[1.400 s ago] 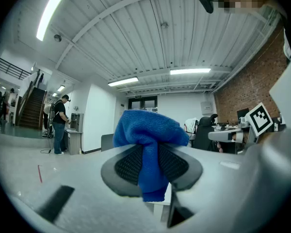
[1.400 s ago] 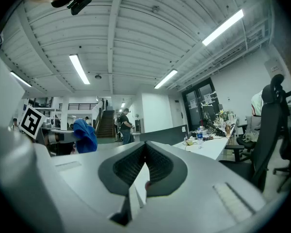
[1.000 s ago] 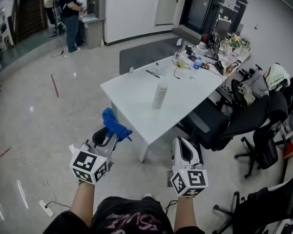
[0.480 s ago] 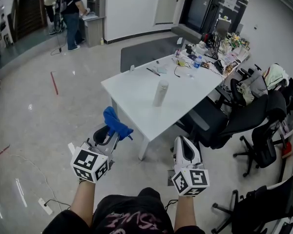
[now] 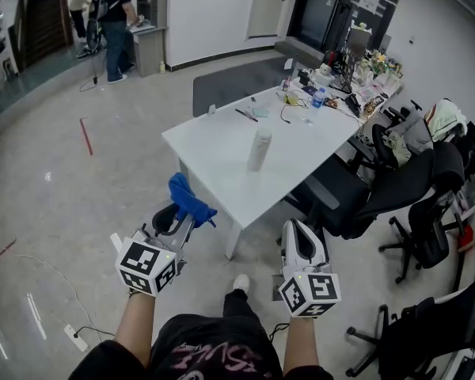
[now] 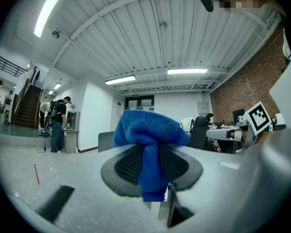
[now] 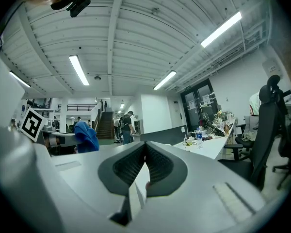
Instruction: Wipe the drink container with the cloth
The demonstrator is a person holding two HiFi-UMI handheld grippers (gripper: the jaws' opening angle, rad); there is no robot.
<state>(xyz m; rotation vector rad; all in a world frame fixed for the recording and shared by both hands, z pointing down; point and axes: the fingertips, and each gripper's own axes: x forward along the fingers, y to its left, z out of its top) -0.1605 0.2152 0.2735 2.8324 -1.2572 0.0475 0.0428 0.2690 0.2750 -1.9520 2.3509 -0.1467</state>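
Note:
The drink container [image 5: 259, 150], a tall white cylinder, stands upright near the middle of the white table [image 5: 214, 145]. Both grippers hang in front of the table's near corner, well short of the container. My left gripper [image 5: 184, 216] is shut on a blue cloth [image 5: 188, 199]. In the left gripper view the cloth [image 6: 148, 130] bulges above the pads and hangs down between them, with the gripper [image 6: 153, 165] clamped on it. My right gripper [image 5: 293, 232] is shut with nothing in it, and its pads meet in the right gripper view [image 7: 145, 154]. The cloth [image 7: 87, 136] also shows at that view's left.
Black office chairs [image 5: 396, 188] crowd the table's right side. Bottles, cables and clutter [image 5: 324, 93] cover its far end. A dark mat [image 5: 233, 85] lies beyond. People [image 5: 115, 14] stand at a counter far back left. A cable and socket [image 5: 71, 335] lie on the floor at left.
Both grippers hold the same places and the cloth stays clamped. A white shoe has come into view between my arms. The people at the back left have shifted a little.

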